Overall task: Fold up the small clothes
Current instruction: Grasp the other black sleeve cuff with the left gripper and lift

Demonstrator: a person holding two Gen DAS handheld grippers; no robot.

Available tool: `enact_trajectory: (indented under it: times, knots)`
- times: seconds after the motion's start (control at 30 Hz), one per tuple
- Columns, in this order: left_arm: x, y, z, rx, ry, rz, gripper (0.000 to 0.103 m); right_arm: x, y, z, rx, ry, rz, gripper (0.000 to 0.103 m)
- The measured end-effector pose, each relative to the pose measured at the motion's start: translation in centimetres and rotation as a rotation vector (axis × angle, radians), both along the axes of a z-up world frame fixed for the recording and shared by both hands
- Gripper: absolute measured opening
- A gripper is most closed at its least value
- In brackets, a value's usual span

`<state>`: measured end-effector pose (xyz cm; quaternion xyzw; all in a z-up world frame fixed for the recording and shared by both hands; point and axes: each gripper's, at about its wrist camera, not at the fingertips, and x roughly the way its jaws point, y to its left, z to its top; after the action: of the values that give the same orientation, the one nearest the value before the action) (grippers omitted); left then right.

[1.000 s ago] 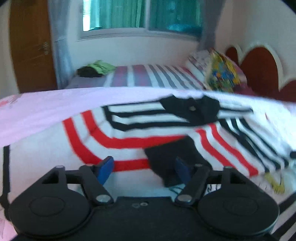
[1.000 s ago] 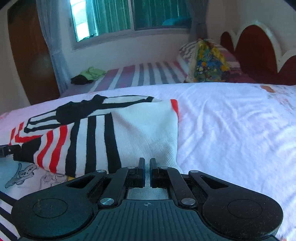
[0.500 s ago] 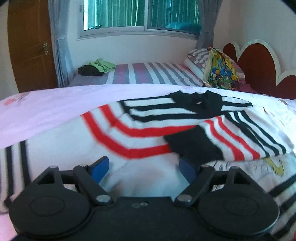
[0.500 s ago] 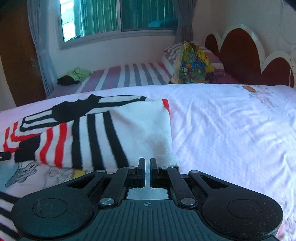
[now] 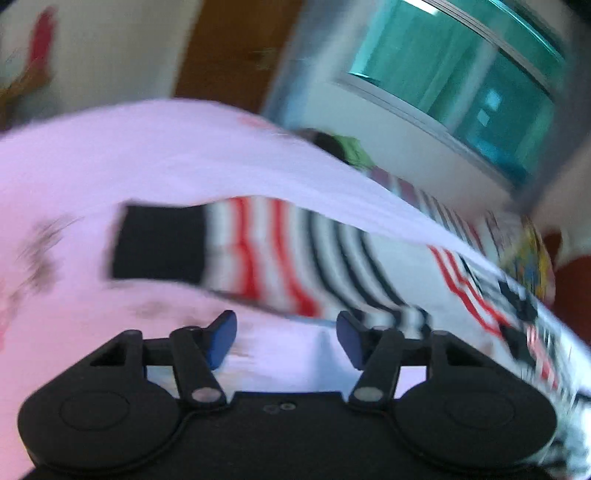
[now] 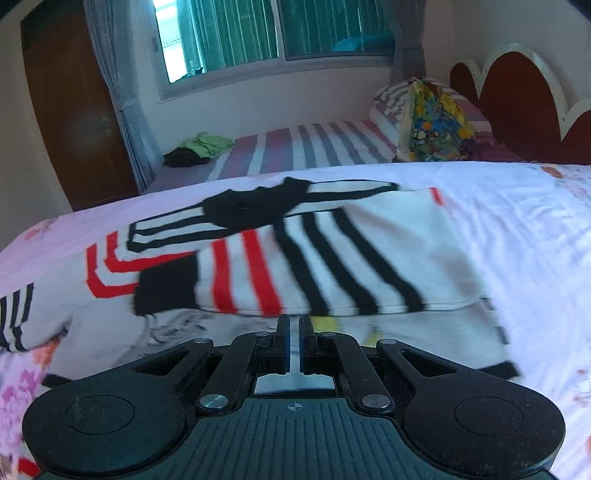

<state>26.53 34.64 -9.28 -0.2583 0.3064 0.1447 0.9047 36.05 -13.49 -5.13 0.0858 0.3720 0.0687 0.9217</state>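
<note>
A small white shirt (image 6: pixel 351 254) with red and black stripes, a black collar and black cuffs lies on the pale pink bedsheet (image 6: pixel 524 229), one sleeve folded across its front. In the blurred, tilted left wrist view a striped sleeve with a black cuff (image 5: pixel 159 243) lies ahead. My left gripper (image 5: pixel 286 334) is open and empty, just short of that sleeve. My right gripper (image 6: pixel 294 332) has its jaws together over the shirt's lower part; I cannot see cloth between them.
A second bed with a striped cover (image 6: pixel 295 151) stands behind, with a green and black clothes pile (image 6: pixel 197 147), a colourful pillow (image 6: pixel 436 125) and a red headboard (image 6: pixel 517 99). A wooden door (image 6: pixel 74 122) is at the left, a window (image 6: pixel 277 33) behind.
My left gripper has swung left and tilted, now facing the shirt's other sleeve, still open. My right gripper has moved left along the shirt, away from its folded corner, jaws still together.
</note>
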Motion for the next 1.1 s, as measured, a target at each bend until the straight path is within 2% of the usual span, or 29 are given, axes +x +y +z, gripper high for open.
enact_trajectory:
  times: [0.07,0.13,0.23,0.27,0.33,0.43,0.53,0.67,0.77,0.87,0.93,1.03,1.1]
  knots:
    - [-0.7,2.5,-0.6,-0.128,-0.040,0.038,0.049,0.6,1.8,0.2,0.016,0.001,0.015,0.002]
    - [-1.0,4.5,-1.0,-0.240,-0.086,0.080,0.047,1.1,3.3,0.3,0.031,-0.001,0.033,0.002]
    - [-0.8,6.6,-2.0,-0.376,-0.136,0.150,0.040,1.6,5.7,0.5,0.055,0.004,0.060,0.002]
    - [-0.5,7.0,-2.4,-0.400,-0.144,0.170,0.038,1.7,6.3,0.5,0.056,0.006,0.067,0.002]
    - [0.4,7.4,-2.6,-0.387,-0.126,0.180,0.027,1.8,7.2,0.6,0.051,0.010,0.079,0.002]
    - [2.0,7.1,-2.2,-0.330,-0.114,0.159,0.024,2.1,8.3,0.6,0.033,0.011,0.099,0.002]
    - [2.1,7.8,-2.6,-0.326,-0.115,0.161,0.021,2.6,8.7,0.4,0.021,0.013,0.106,0.002]
    - [2.1,8.3,-2.6,-0.331,-0.112,0.169,0.007,2.9,8.5,0.2,0.016,0.020,0.106,0.002]
    - [1.7,8.5,-2.5,-0.348,-0.136,0.185,0.006,3.0,8.3,0.0,0.019,0.024,0.107,0.002]
    - [1.6,8.9,-2.5,-0.411,-0.181,0.213,0.006,3.2,7.8,-0.2,0.030,0.025,0.101,0.002]
    - [2.2,9.0,-2.1,-0.419,-0.191,0.213,0.006,3.4,7.4,-0.4,0.037,0.026,0.099,0.002]
    - [3.3,9.0,-0.6,-0.387,-0.219,0.199,0.006,3.9,6.8,-0.6,0.040,0.018,0.100,0.002]
    - [4.4,8.1,1.0,-0.316,-0.233,0.153,0.006,4.2,6.2,-0.5,0.048,0.004,0.098,0.002]
